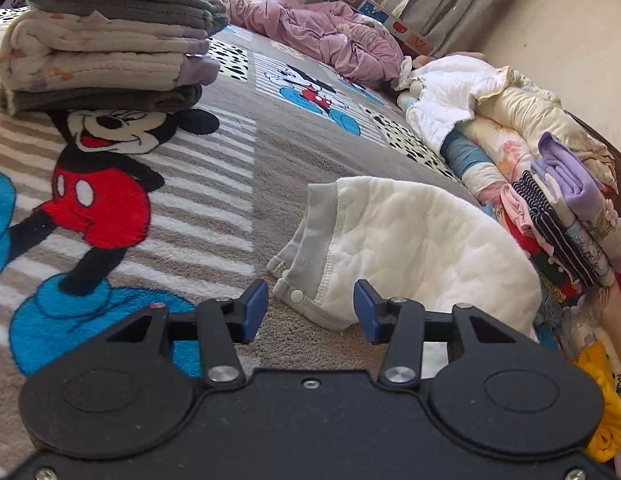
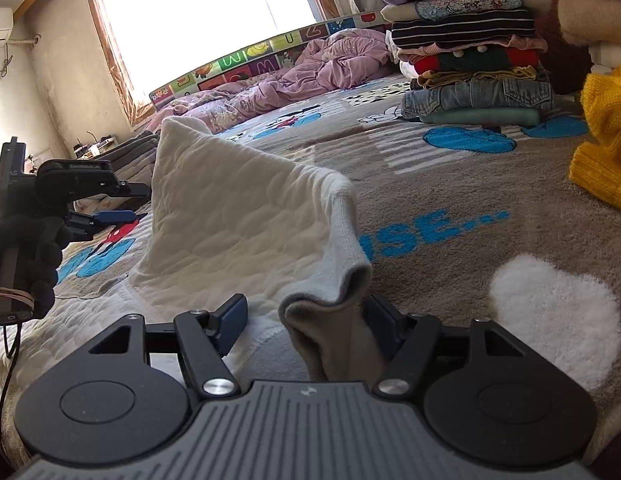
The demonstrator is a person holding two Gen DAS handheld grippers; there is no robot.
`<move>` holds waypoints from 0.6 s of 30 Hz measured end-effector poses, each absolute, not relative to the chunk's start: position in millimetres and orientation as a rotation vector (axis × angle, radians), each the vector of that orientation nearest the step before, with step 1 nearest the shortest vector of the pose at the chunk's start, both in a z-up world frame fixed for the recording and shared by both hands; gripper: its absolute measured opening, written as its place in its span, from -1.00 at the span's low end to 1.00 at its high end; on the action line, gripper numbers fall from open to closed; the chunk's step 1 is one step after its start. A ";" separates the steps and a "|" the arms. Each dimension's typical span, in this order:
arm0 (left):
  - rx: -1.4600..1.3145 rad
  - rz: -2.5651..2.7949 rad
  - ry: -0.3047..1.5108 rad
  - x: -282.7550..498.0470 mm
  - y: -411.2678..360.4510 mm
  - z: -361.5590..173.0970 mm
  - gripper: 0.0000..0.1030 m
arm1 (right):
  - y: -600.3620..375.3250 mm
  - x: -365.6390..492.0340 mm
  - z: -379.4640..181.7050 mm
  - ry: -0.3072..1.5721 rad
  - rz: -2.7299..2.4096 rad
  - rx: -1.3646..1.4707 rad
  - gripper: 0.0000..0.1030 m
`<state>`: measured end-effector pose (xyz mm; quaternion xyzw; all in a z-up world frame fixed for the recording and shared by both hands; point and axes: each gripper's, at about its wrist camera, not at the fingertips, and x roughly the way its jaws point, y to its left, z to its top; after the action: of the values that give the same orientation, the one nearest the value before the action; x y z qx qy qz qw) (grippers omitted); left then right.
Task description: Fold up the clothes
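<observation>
Right wrist view: blue letters "ISE..." show on the grey Mickey Mouse blanket (image 2: 450,184) past the jaws. The right gripper (image 2: 306,320) stands open, and the grey cuff of the soft white quilted garment (image 2: 230,216) lies between its jaws. The left gripper (image 1: 310,304) is open too, the garment just ahead.

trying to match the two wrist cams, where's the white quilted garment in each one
Left wrist view: the white quilted garment lies lower right of centre, just beyond the open left gripper.
Right wrist view: it rises centre-left, its grey ribbed edge between the fingers of the open right gripper.
Shared landmark: the purple duvet at the far edge of the bed.
</observation>
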<state>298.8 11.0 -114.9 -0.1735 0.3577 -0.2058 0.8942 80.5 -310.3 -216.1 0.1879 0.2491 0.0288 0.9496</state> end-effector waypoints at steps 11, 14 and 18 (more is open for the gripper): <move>-0.258 -0.436 0.778 339.6 -13.0 -134.6 0.15 | -311.2 87.9 -218.7 0.490 0.068 0.413 0.30; -0.246 -0.454 0.766 336.9 -16.6 -134.9 -0.60 | -311.9 87.2 -218.1 0.487 0.072 0.415 0.25; -0.330 -0.471 0.697 329.4 -5.5 -121.6 -0.96 | -318.4 83.8 -216.8 0.479 0.057 0.447 -0.07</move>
<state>329.4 -5.5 -121.6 -0.1592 0.3366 -0.2274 0.8998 83.8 -318.4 -216.8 0.2195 0.2353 0.0280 0.9464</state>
